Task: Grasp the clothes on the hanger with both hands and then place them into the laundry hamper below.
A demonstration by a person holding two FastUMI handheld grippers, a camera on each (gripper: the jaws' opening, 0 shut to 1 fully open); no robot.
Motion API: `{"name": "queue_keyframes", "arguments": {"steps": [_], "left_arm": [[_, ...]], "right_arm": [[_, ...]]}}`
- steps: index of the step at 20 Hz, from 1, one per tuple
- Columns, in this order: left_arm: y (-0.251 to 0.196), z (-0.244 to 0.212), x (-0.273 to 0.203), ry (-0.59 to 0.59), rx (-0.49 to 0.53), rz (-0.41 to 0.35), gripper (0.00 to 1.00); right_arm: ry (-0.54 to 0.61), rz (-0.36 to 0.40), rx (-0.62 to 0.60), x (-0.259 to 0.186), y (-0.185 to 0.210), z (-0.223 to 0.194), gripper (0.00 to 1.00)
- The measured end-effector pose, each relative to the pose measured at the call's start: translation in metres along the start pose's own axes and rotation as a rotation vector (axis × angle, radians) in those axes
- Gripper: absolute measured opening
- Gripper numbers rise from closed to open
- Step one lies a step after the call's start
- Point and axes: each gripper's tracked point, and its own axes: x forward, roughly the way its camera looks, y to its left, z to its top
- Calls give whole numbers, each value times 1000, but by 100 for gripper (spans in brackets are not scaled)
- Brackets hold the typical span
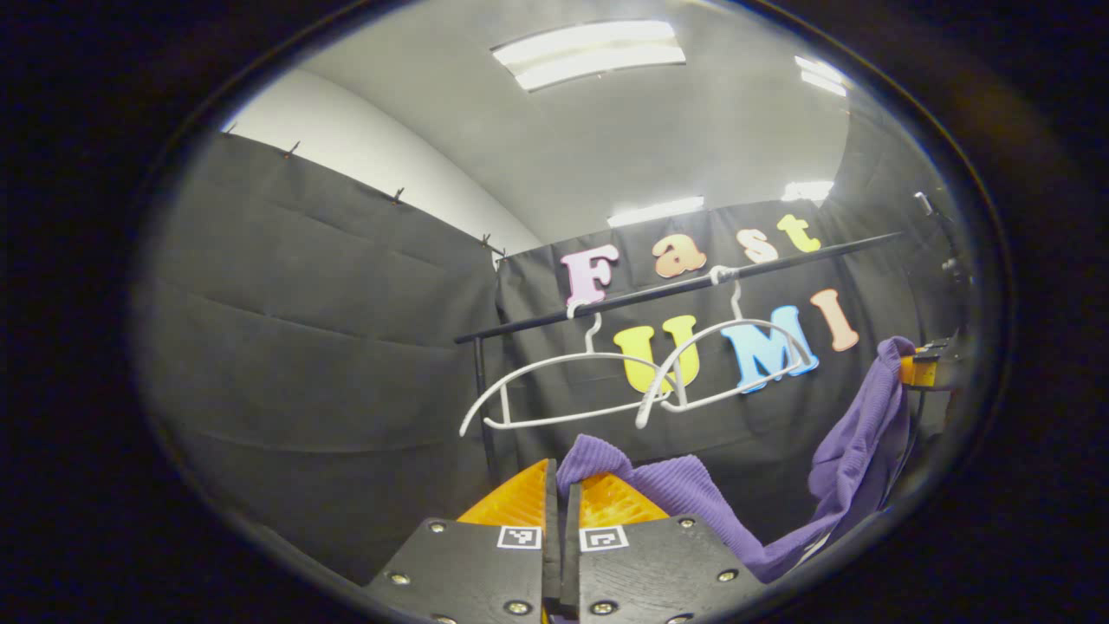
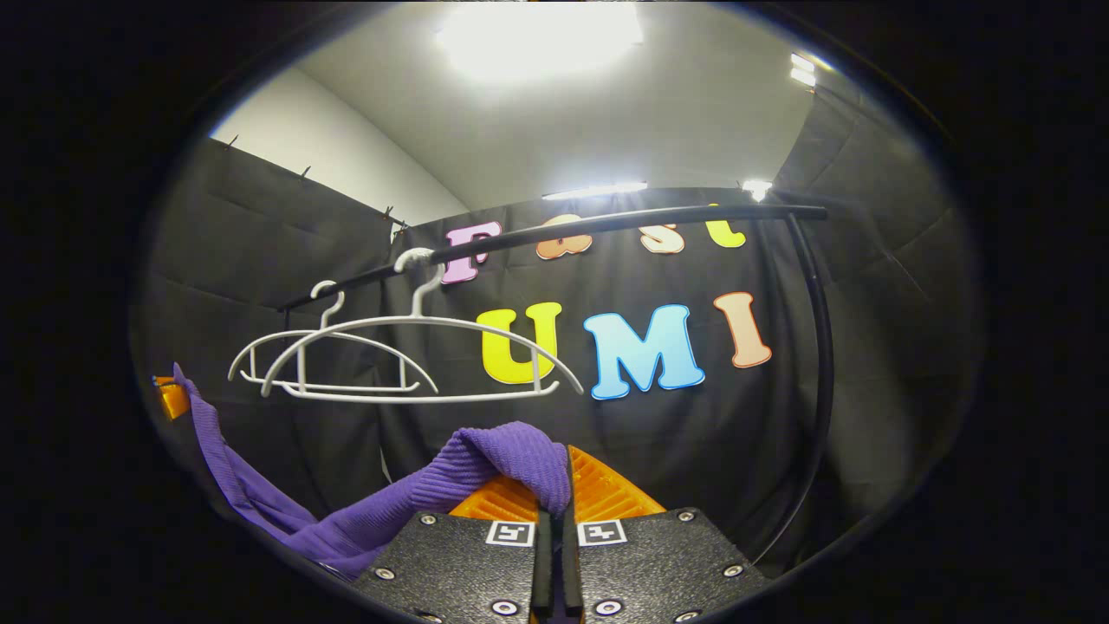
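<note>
- left claw (image 1: 561, 498) pinched tight on purple knit garment (image 1: 853, 451)
- right claw (image 2: 559, 494) clamped on other end, cloth sagging between
- two white hangers (image 2: 407, 360) bare on black rail (image 2: 606, 224)

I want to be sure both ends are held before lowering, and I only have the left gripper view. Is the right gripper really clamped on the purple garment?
Observer: Yes. In the right gripper view, the right gripper has both fingers closed on a fold of the purple garment.
Operator: Anything on that side I could hit?
Observer: The rail bends down into a post at that view's right.
Operator: How does my end look from there?
Observer: Your left gripper sits at that view's left edge, with the garment hanging from it.
</note>
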Motion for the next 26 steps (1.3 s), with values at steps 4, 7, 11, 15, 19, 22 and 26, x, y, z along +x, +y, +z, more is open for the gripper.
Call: {"name": "queue_keyframes", "arguments": {"steps": [4,7,11,15,19,22,26], "left_arm": [[-16,10,-19,-12,-57,-72,1],[-30,6,-28,-6,-71,-120,1],[-52,-26,-47,63,-99,-176,1],[-77,-62,-64,141,-115,-243,0],[-101,-103,-82,219,-101,-300,1],[-111,-144,-87,301,-100,-308,1],[-126,-202,-90,427,-83,-319,1]], "right_arm": [[9,31,15,-31,28,5,4],[30,57,16,-50,49,-2,4],[107,69,0,-73,67,-39,4],[223,64,2,-91,76,-89,4],[332,66,-16,-104,82,-141,5],[405,68,-36,-108,82,-178,5],[512,61,-61,-116,76,-225,4]]}}
